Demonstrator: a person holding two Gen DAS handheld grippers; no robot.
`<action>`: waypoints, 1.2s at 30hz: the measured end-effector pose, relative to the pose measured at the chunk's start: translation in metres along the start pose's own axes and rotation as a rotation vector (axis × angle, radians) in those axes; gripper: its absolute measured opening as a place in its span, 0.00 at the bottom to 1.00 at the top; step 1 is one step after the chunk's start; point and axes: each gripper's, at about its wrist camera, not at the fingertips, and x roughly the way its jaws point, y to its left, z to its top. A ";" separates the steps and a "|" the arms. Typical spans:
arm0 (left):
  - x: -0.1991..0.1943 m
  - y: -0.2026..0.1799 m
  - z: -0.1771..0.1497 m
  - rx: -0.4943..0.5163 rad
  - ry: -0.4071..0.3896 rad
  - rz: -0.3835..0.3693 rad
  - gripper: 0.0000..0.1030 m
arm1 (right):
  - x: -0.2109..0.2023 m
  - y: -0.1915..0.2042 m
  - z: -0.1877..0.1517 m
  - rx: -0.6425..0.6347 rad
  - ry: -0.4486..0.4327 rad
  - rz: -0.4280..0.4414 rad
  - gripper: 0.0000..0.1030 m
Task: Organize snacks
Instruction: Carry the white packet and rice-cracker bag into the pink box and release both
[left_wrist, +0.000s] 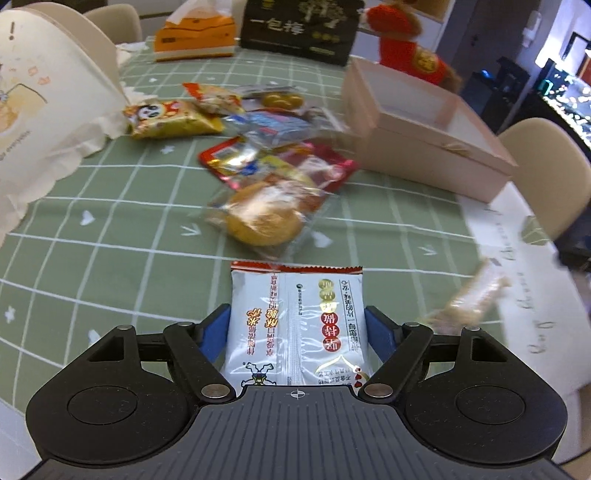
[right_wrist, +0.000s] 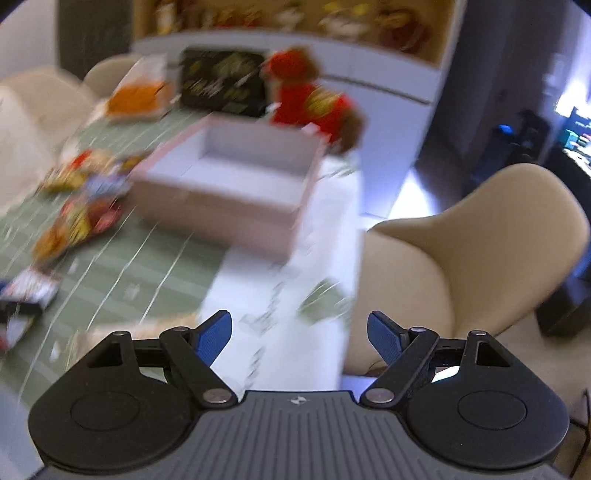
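the left gripper (left_wrist: 297, 332) has its blue fingers (left_wrist: 216, 332) pressed on either side of a white snack packet (left_wrist: 295, 325), held above the near green surface (left_wrist: 110, 229). beyond it lie the bun (left_wrist: 264, 212) and the snack pile (left_wrist: 251, 129); the pink box (left_wrist: 424, 136) sits far right. the right gripper (right_wrist: 299, 334) has its fingers spread wide with nothing between them, over the surface's right edge near a beige chair (right_wrist: 461, 251); its view is blurred.
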 end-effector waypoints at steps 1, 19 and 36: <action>-0.004 -0.002 0.000 0.000 -0.004 -0.012 0.79 | -0.004 -0.001 0.004 -0.029 -0.012 -0.001 0.77; -0.033 -0.021 0.011 -0.077 -0.070 -0.050 0.79 | 0.070 0.043 0.022 0.245 0.322 0.390 0.71; -0.027 -0.044 0.050 -0.024 -0.108 -0.066 0.79 | 0.043 0.024 0.036 0.077 0.110 0.283 0.27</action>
